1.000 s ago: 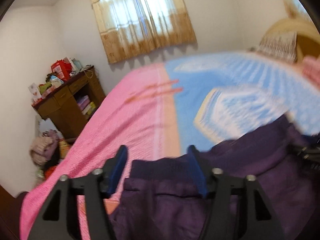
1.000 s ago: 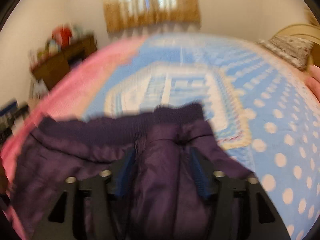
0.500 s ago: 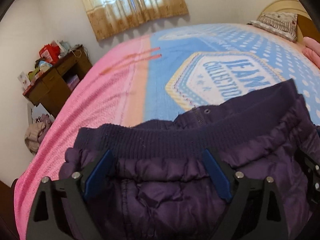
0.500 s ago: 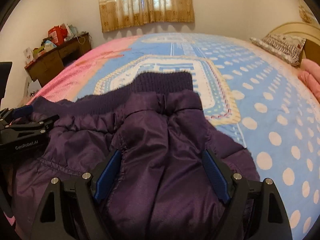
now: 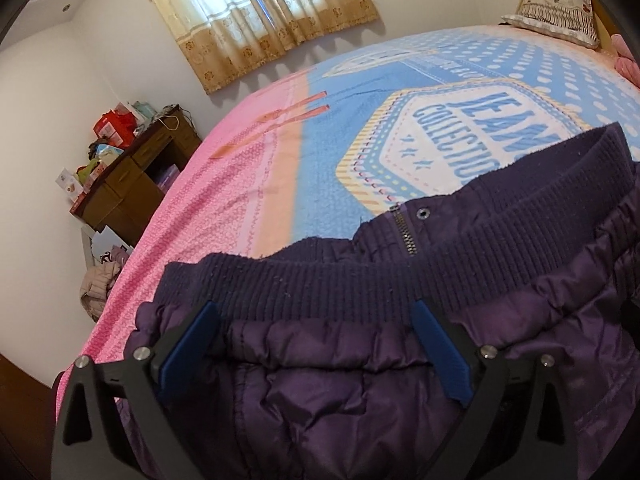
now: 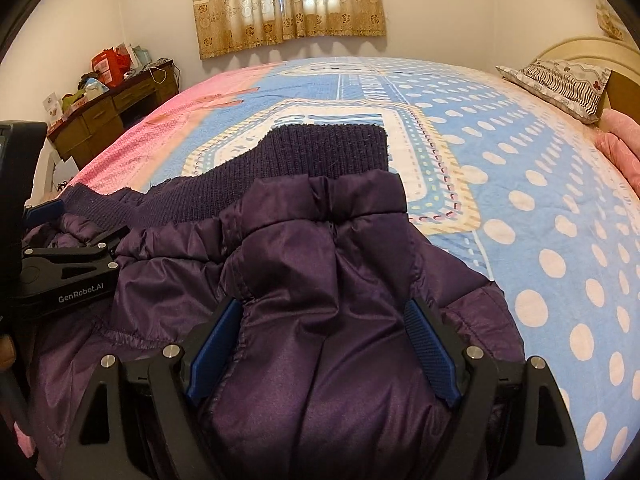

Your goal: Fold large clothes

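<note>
Left wrist view: the purple padded jacket is spread on the bed, its lower part cut off; left gripper is opening, pads clear; right gripper is spread, contact unclear

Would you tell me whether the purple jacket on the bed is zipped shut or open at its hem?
Open at the hem: on the purple jacket, the zipper end lies exposed, and the ribbed hem halves sit offset, not joined.

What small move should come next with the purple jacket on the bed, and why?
Probably lift both grippers clear. The jacket lies folded on the bed, ribbed hem on top. The left gripper is opening, its pads apart over the hem; the right gripper stands wide over the fabric, not pinching.
</note>
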A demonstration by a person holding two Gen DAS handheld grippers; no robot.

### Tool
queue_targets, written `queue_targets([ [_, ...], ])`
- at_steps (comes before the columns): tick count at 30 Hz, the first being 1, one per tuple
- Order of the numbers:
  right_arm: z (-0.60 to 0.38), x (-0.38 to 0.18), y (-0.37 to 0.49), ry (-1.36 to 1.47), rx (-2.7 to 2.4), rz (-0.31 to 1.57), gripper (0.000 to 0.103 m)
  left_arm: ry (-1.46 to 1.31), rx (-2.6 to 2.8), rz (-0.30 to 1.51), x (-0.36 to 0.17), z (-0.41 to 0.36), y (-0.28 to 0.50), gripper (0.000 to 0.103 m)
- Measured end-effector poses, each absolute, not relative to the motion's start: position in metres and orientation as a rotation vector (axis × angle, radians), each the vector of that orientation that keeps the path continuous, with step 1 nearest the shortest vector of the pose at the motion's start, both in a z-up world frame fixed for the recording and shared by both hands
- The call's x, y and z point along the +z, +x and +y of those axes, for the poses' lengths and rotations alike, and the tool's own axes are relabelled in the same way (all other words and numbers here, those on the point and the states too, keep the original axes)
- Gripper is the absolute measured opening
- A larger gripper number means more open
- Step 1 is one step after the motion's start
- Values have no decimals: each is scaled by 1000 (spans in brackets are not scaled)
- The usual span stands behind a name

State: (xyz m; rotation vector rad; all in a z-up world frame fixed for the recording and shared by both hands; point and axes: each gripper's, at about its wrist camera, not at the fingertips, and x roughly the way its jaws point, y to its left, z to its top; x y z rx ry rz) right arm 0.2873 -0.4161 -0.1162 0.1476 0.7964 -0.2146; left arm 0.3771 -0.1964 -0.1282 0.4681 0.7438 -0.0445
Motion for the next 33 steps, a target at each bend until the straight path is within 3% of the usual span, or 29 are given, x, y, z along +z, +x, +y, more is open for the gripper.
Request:
queue_targets([
  [33, -415, -117, 287, 132, -224, 801, 83, 477, -35, 764, -135, -199, 382, 103],
])
